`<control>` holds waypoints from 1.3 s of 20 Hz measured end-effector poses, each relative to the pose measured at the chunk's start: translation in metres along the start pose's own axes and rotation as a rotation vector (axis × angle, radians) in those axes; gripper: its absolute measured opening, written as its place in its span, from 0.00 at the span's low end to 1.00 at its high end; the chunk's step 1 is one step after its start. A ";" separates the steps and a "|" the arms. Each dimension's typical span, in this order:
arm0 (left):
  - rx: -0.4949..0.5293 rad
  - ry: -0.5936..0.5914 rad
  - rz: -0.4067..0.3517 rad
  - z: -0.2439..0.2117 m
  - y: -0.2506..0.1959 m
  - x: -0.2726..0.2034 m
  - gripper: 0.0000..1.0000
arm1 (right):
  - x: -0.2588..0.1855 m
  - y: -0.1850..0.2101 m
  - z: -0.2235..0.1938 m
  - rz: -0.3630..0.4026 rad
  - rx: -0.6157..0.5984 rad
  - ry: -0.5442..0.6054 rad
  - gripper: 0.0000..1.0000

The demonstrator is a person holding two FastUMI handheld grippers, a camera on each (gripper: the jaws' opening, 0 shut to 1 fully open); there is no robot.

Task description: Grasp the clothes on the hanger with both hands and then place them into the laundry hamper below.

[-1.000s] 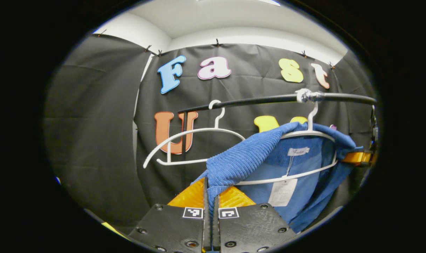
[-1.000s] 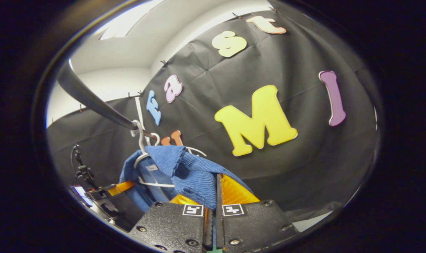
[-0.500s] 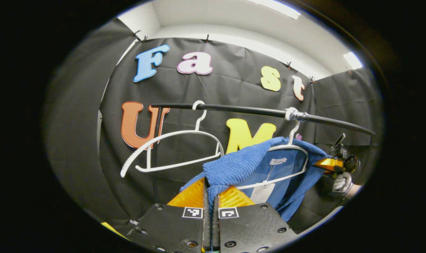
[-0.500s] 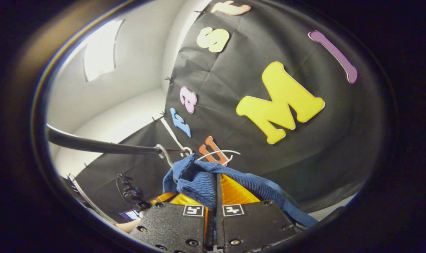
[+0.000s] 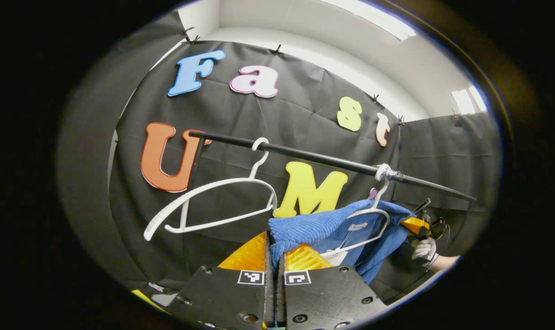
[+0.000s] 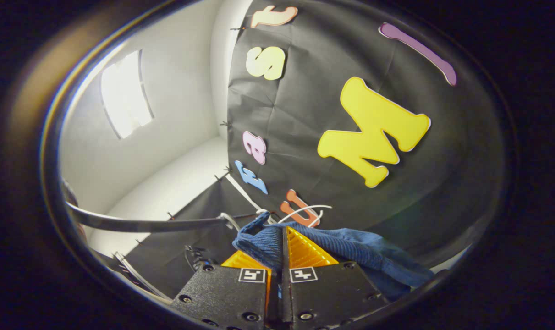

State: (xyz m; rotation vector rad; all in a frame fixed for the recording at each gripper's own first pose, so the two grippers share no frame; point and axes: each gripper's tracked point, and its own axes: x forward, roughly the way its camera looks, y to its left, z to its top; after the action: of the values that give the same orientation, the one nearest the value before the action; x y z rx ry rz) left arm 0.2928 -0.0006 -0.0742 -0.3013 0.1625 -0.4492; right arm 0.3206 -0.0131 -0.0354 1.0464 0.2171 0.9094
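The left tool pinches one shoulder of the blue garment, which hangs on a white hanger just ahead. The right tool clamps the other shoulder. An empty hanger hangs farther along the rail.

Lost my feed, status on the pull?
Left gripper, right gripper shut on blue garment. Garment on white hanger, rail. Hamper unseen.

The blue garment is ribbed, matt knit cloth, with what looks like a paper tag, too small to be sure. Both hangers are smooth white plastic. The rail is smooth, dark, slightly glossy.
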 end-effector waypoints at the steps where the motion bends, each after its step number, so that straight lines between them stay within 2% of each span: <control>1: -0.014 0.002 -0.022 0.006 0.002 0.000 0.07 | 0.003 -0.004 0.009 0.002 0.025 -0.017 0.06; 2: -0.032 -0.015 -0.041 0.012 0.004 0.000 0.07 | 0.006 -0.007 0.013 0.000 0.040 -0.028 0.06; 3: -0.059 -0.015 -0.060 0.015 0.005 0.001 0.02 | 0.010 -0.009 0.013 -0.007 0.042 -0.028 0.06; 4: -0.082 -0.016 -0.073 0.017 0.006 0.001 0.07 | 0.013 -0.012 0.016 -0.007 0.043 -0.031 0.05; 5: -0.104 -0.006 -0.087 0.017 0.006 0.002 0.07 | 0.017 -0.011 0.018 -0.004 0.055 -0.033 0.06; 6: -0.116 -0.002 -0.096 0.018 0.007 0.005 0.02 | 0.020 -0.012 0.024 -0.001 0.065 -0.041 0.06; 10: -0.176 0.035 -0.165 0.018 0.008 0.017 0.02 | 0.030 -0.027 0.038 -0.044 0.077 -0.057 0.06; 11: -0.199 0.038 -0.174 0.019 0.011 0.019 0.07 | 0.031 -0.030 0.038 -0.057 0.075 -0.054 0.06; 12: -0.221 0.038 -0.180 0.021 0.013 0.021 0.02 | 0.033 -0.031 0.039 -0.054 0.076 -0.047 0.06; 17: -0.310 0.031 -0.237 0.025 0.014 0.024 0.02 | 0.038 -0.043 0.046 -0.074 0.168 -0.056 0.06; 22: -0.238 0.067 -0.256 0.033 0.015 0.022 0.02 | 0.050 -0.036 0.059 -0.073 0.111 -0.062 0.06; 26: -0.251 0.061 -0.280 0.046 0.015 0.022 0.02 | 0.058 -0.036 0.061 -0.086 0.098 -0.038 0.06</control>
State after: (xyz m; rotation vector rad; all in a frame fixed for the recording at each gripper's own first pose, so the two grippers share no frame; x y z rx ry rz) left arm 0.3281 0.0143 -0.0377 -0.5609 0.2384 -0.7181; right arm 0.4106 -0.0171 -0.0182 1.1358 0.2745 0.8073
